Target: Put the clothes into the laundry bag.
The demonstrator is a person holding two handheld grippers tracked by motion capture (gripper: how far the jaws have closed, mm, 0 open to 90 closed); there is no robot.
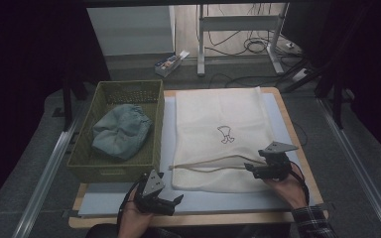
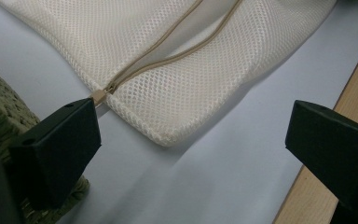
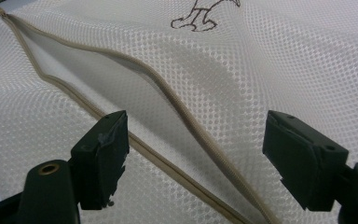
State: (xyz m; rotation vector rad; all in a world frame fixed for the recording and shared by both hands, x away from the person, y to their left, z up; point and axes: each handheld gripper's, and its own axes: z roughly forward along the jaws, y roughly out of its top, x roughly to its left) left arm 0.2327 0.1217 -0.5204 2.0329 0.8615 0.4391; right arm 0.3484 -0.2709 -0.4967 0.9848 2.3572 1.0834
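Note:
A white mesh laundry bag (image 1: 218, 119) with a small drawn figure lies flat on the table, and its tan zipper (image 1: 208, 166) gapes open near the front edge. My right gripper (image 1: 252, 168) is at the zipper's right end. In the right gripper view its jaws (image 3: 196, 144) stand apart over the mesh bag (image 3: 270, 56), with both zipper edges (image 3: 168, 98) running between them and no pad touching. My left gripper (image 1: 173, 202) is open by the bag's front left corner. In the left gripper view (image 2: 191, 140) the zipper's closed end (image 2: 100, 95) lies just past the left jaw.
An olive woven basket (image 1: 87, 166) stands left of the bag and holds a crumpled blue denim garment (image 1: 121, 131). A pale blue mat (image 1: 129, 203) covers the wooden table (image 1: 297, 148). Beyond the table are desk legs, cables and a small box (image 1: 171, 62) on the floor.

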